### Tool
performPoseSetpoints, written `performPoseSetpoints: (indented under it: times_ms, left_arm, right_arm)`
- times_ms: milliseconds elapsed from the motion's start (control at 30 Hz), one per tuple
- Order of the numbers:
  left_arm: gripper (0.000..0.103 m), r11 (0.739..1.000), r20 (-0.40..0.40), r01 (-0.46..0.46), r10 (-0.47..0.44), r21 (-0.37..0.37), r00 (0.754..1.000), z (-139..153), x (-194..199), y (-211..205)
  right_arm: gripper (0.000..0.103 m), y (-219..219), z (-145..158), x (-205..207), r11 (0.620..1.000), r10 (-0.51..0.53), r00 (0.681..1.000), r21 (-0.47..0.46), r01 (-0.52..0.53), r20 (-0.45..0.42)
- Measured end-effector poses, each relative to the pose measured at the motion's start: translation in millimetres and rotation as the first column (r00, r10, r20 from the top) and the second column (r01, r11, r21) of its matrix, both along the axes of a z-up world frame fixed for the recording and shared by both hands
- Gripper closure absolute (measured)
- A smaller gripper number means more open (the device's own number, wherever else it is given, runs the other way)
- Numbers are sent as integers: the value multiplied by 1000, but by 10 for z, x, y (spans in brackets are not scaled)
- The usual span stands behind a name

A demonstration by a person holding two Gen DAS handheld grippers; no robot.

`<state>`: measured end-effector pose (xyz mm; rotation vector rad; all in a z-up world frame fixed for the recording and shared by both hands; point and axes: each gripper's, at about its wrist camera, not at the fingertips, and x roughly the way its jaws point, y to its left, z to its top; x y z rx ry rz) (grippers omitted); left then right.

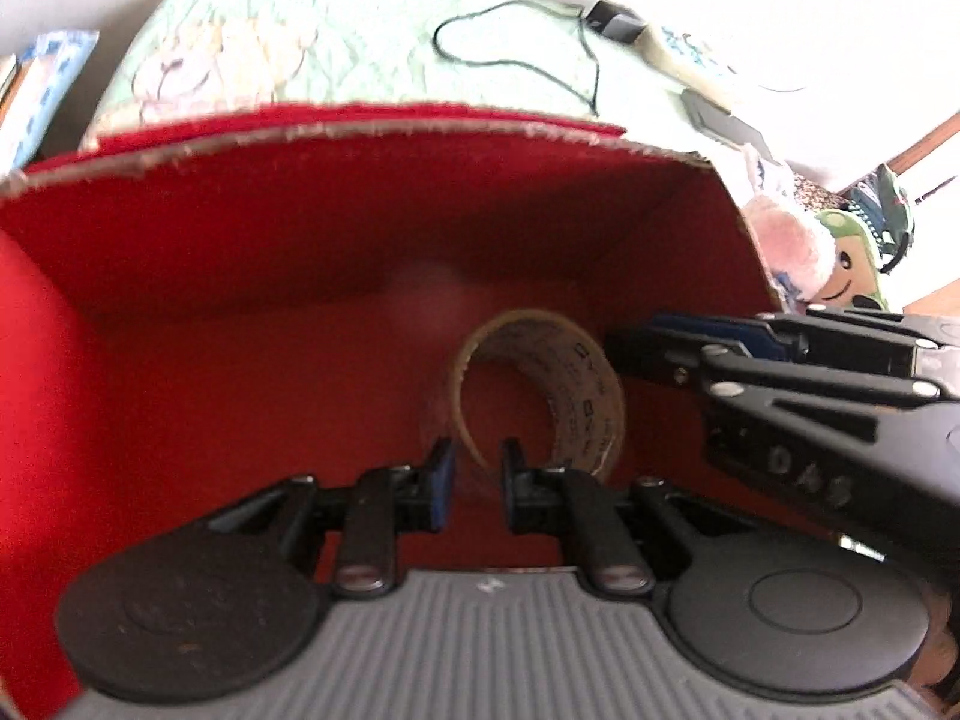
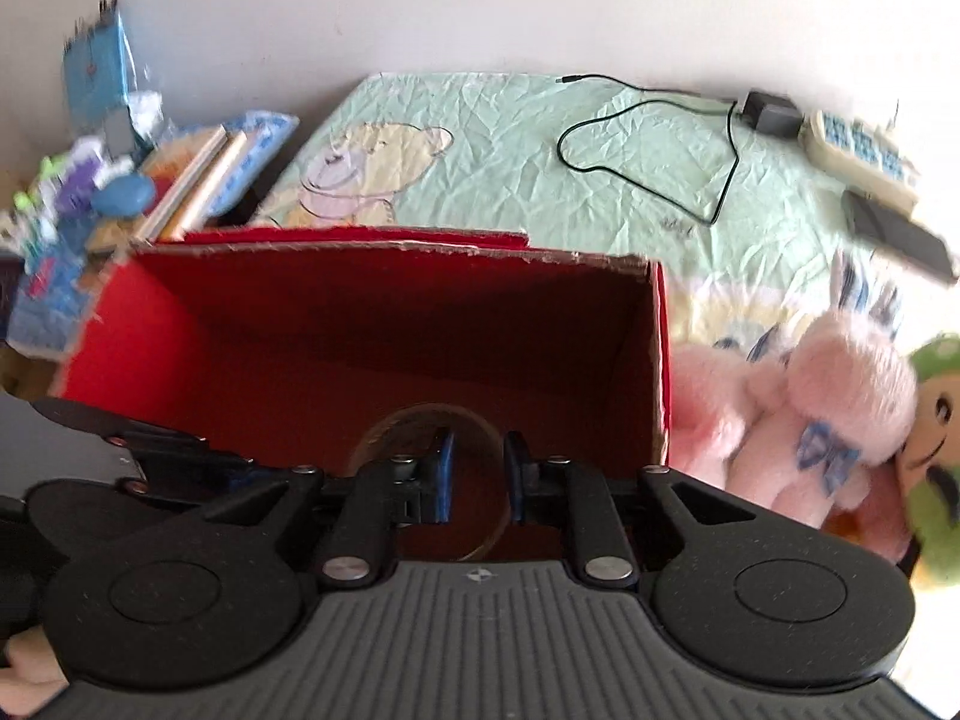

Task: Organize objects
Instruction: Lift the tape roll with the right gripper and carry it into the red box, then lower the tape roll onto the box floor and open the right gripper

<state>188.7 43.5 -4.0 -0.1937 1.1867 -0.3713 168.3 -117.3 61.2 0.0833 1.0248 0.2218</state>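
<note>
A roll of clear tape [image 1: 576,384] on a brown core stands on edge low inside a red cardboard box [image 1: 240,240]. My left gripper [image 1: 479,480] is shut on the roll's near wall, one finger inside the ring and one outside. My right gripper [image 1: 618,348] comes in from the right, tips at the roll's upper right rim. In the right wrist view the tape ring [image 2: 420,420] shows faintly. Its right wall runs between the fingers of the right gripper [image 2: 479,480], close to the right finger. A gap is left to the blue pad, so that gripper is open.
The box [image 2: 360,312] sits on a pale green sheet [image 2: 510,138]. A pink plush rabbit [image 2: 810,420] and a green-capped doll [image 2: 936,420] lie right of it. Behind are a black cable [image 2: 660,168], a charger [image 2: 771,114] and a remote [image 2: 858,156]. Books [image 2: 198,180] are stacked left.
</note>
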Motion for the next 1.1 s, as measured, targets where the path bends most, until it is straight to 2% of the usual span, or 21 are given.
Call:
performPoseSetpoints:
  times_ms: [167, 233, 300, 467, 567, 667, 733, 800, 867, 1000, 1100]
  left_arm:
    - [93, 998, 101, 27, -32, 58, 994, 180, -185, 108]
    - [93, 992, 131, 8, -24, 126, 991, 195, -236, 169]
    - [93, 978, 145, -26, -4, 206, 989, 194, -245, 216]
    - [93, 949, 153, -97, 53, 299, 987, 113, -155, 311]
    - [93, 931, 156, -108, 56, 349, 986, 77, -138, 282]
    - [93, 926, 159, -113, 58, 361, 986, 61, -108, 299]
    - [90, 919, 162, -114, 56, 377, 985, 35, -97, 279]
    - [78, 915, 161, -105, 45, 388, 986, 28, -85, 260]
    - [71, 912, 173, -98, 31, 397, 984, 28, -85, 243]
    - [70, 904, 173, -87, 15, 419, 985, 12, -74, 214]
    - [70, 904, 169, -85, 14, 419, 986, 8, -49, 237]
  right_arm:
    - [82, -56, -14, -116, 985, -20, 998, 167, 31, -67]
    - [82, -11, -28, -142, 966, 13, 995, 258, 13, -98]
    - [82, 116, -82, -142, 954, 61, 988, 301, -17, -140]
    - [82, 410, -254, -105, 963, 103, 975, 264, -49, -196]
    - [82, 435, -347, -42, 972, 69, 975, 236, -17, -213]
    - [84, 394, -380, -2, 976, 15, 977, 215, 32, -212]
    - [83, 334, -393, 13, 974, -6, 978, 222, 53, -208]
    - [84, 317, -402, 40, 976, -30, 979, 207, 72, -200]
    - [84, 322, -405, 63, 984, -57, 982, 158, 86, -179]
    - [83, 294, -447, 104, 991, -99, 985, 74, 110, -139]
    - [84, 229, -499, 125, 984, -137, 981, 93, 150, -135]
